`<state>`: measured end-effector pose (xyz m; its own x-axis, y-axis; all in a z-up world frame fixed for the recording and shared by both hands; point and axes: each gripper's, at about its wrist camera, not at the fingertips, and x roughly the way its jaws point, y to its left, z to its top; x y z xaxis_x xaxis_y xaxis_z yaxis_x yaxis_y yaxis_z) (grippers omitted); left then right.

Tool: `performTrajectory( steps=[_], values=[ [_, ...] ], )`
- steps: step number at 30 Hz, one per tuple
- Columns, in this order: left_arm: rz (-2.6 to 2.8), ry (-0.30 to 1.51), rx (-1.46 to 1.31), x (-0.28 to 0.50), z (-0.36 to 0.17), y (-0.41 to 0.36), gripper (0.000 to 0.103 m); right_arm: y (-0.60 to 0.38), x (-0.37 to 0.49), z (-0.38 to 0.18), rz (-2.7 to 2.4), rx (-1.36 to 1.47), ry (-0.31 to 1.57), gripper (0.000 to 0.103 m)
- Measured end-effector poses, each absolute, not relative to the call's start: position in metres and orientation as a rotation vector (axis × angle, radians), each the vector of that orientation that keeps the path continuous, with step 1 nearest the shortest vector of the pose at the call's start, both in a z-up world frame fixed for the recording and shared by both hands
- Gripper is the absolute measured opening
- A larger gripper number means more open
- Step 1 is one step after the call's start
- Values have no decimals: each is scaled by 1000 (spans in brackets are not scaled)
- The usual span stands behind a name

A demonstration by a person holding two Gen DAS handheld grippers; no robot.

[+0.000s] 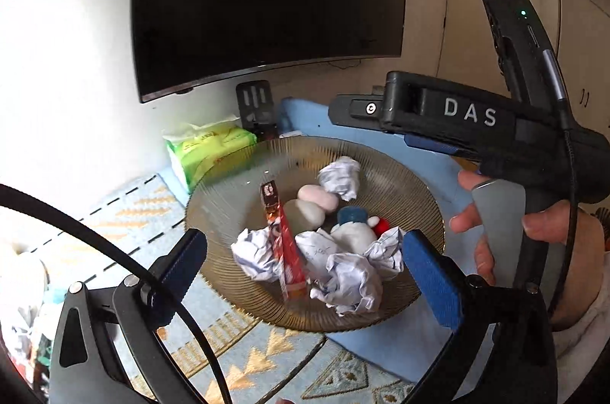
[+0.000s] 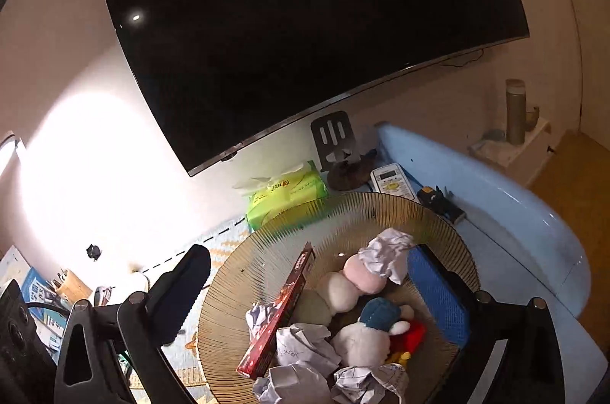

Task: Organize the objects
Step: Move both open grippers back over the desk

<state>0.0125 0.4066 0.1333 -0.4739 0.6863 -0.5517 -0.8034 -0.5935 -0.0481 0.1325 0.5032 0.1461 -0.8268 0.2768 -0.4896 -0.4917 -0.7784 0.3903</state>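
Tablecloth (image 1: pixel 126 213) half-hidden under plate (image 1: pixel 400 171)

A ribbed glass bowl (image 2: pixel 244 289) on a blue desk (image 2: pixel 526 213) holds crumpled paper balls (image 2: pixel 305 347), a red box (image 2: pixel 278 316), a white plush toy (image 2: pixel 362 339) and a pink-and-cream plush (image 2: pixel 358 280); the right tool (image 2: pixel 309 297), jaws wide with nothing gripped, hangs over it, below a dark wall-mounted television (image 2: pixel 305 23), beside a green tissue pack (image 2: pixel 286 194)

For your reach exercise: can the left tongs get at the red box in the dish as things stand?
Probably yes: the left tongs stand open over the dish, and the red box lies atop the paper balls, nothing covering it.
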Motion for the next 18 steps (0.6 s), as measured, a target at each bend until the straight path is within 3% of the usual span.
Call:
performTrajectory(
  steps=[6, 13, 18],
  values=[
    [2182, 268, -646, 16, 150, 371, 103, 480, 141, 165, 2568, -548, 840, 103],
    [2316, 264, -642, 15, 161, 287, 103, 409, 121, 185, 2686, -497, 842, 103],
    [2481, 262, -728, 4, 156, 198, 103, 327, 67, 175, 2824, -632, 778, 103]
  ],
)
